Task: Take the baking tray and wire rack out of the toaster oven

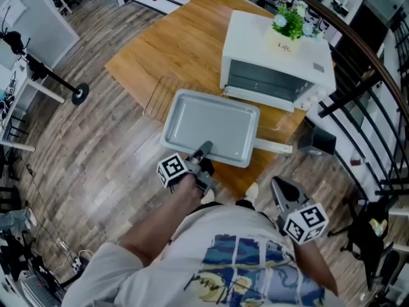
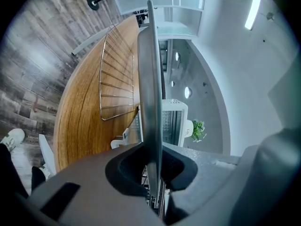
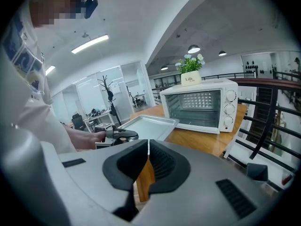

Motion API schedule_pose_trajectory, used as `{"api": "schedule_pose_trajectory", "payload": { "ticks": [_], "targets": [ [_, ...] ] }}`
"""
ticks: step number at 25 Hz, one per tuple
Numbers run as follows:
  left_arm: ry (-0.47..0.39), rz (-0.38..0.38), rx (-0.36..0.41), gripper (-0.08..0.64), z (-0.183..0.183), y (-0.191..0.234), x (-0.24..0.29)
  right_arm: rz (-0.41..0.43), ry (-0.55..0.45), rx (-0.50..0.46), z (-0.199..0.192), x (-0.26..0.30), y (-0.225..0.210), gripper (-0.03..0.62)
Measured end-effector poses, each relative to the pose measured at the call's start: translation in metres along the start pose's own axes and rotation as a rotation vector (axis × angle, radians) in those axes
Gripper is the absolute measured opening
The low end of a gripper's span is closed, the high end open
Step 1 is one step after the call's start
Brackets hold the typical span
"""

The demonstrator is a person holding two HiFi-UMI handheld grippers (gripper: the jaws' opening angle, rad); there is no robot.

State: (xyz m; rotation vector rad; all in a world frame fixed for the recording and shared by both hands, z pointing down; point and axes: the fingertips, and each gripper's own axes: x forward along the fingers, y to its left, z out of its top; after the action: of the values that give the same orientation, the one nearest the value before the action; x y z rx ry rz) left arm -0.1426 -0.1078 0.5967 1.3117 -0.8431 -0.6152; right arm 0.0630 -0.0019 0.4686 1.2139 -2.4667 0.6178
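Here, with the toaster oven [image 1: 275, 59] standing empty at the far end of the counter [image 1: 166, 50] and its door [image 1: 273, 147] dropped open, you look to be on the closing step of the job: both things are out, and only the baking tray [image 1: 211, 126] is in hand. Your left hand-held gripper [image 1: 203, 153] is clamped on the middle of the tray's near rim, and its own view shows the metal lip edge-on, pinched between the two pads. The tray reaches away from that grip toward the oven, its far edge just in front of the open door and its near edge past the counter's near side. Whether it rests on the wood or hangs just above it cannot be told. The wire rack [image 1: 160, 98] lies flat on the counter to the tray's left, partly under the tray's far left corner in the head view and well apart from either hand. Your right hand-held gripper [image 1: 281, 189] hangs low beside your body, clear of the counter, its jaws drawn together with nothing between them. The next move likely calls for a level tray, a bare stretch of counter beside the rack to put it on, and a release only once the tray sits flat and fully supported.
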Motion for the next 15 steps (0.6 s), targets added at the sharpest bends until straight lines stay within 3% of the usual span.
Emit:
{"api": "schedule_pose_trajectory", "payload": {
  "ticks": [15],
  "targets": [
    [-0.101,0.038,0.011,0.038,0.069,0.025,-0.044,0.016,0.009,0.008,-0.007,0.026,0.025,0.011]
  ]
}}
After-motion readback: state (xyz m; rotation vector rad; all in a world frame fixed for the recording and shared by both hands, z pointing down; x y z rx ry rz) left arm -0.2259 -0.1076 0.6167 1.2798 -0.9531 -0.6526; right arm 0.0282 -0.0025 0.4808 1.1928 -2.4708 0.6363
